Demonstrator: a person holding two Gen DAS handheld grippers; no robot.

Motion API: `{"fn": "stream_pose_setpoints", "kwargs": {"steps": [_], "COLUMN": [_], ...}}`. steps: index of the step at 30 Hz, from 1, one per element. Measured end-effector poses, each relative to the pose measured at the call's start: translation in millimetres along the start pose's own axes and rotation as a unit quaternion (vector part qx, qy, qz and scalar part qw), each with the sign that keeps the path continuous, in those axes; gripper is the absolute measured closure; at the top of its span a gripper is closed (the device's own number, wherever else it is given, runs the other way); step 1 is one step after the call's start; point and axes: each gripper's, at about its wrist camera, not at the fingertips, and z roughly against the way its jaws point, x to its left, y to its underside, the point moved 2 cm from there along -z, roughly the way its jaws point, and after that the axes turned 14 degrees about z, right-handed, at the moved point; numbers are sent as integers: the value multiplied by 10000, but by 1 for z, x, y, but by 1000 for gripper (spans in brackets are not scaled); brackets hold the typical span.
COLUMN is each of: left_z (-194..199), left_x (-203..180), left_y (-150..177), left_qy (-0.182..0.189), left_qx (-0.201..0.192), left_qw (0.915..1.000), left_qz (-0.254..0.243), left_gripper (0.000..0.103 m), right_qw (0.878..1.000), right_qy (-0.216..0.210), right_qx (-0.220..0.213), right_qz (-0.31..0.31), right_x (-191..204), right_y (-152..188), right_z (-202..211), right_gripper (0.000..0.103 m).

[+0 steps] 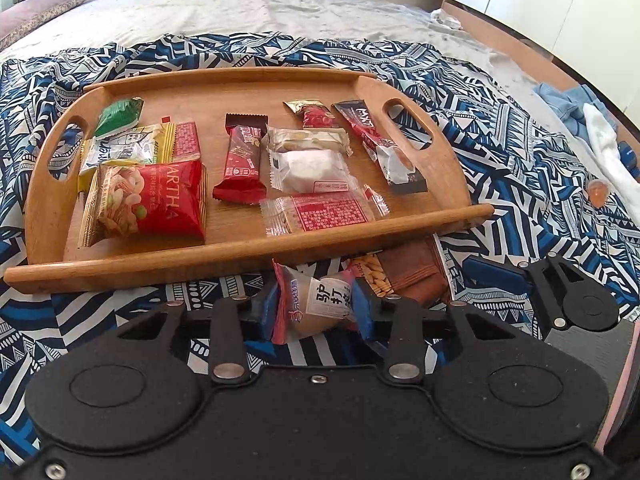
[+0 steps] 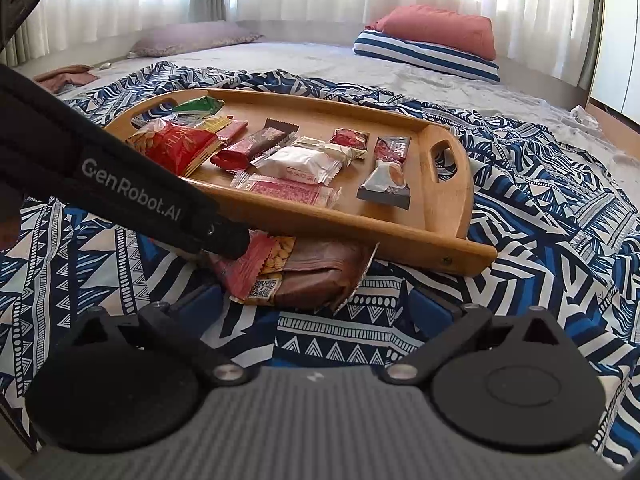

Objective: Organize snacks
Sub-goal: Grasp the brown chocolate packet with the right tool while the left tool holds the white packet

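Observation:
A wooden tray (image 1: 248,248) (image 2: 448,200) lies on a patterned blue cloth on the bed and holds several wrapped snacks, among them a red nut bag (image 1: 160,200) (image 2: 172,144) and a white cake pack (image 1: 308,170) (image 2: 300,164). My left gripper (image 1: 316,306) is shut on a small tan snack packet (image 1: 320,304), just in front of the tray's near rim. My right gripper (image 2: 316,308) is open and empty, its blue pads either side of a brown packet (image 2: 320,276) (image 1: 416,276) and a red peanut packet (image 2: 260,264) lying on the cloth before the tray.
The left gripper's body (image 2: 100,176) crosses the right wrist view from the left. Striped and red pillows (image 2: 432,44) lie at the bed's head. A blue cloth and a white sock (image 1: 600,136) lie at the right bed edge, and a small orange jelly cup (image 1: 597,191).

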Motion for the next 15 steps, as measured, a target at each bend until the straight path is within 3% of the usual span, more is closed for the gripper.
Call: {"fn": "stream_pose_setpoints", "kwargs": {"steps": [15], "left_z": [35], "left_x": [16], "left_y": [6], "left_qy": [171], "left_qx": [-158], "left_qw": [9997], "left_qz": [77], "left_gripper": [80], "right_qw": [9997], "right_qy": [141], "right_qx": [-93], "right_qz": [179], "right_x": [7], "right_y": [-3], "right_z": [5], "right_gripper": [2]}}
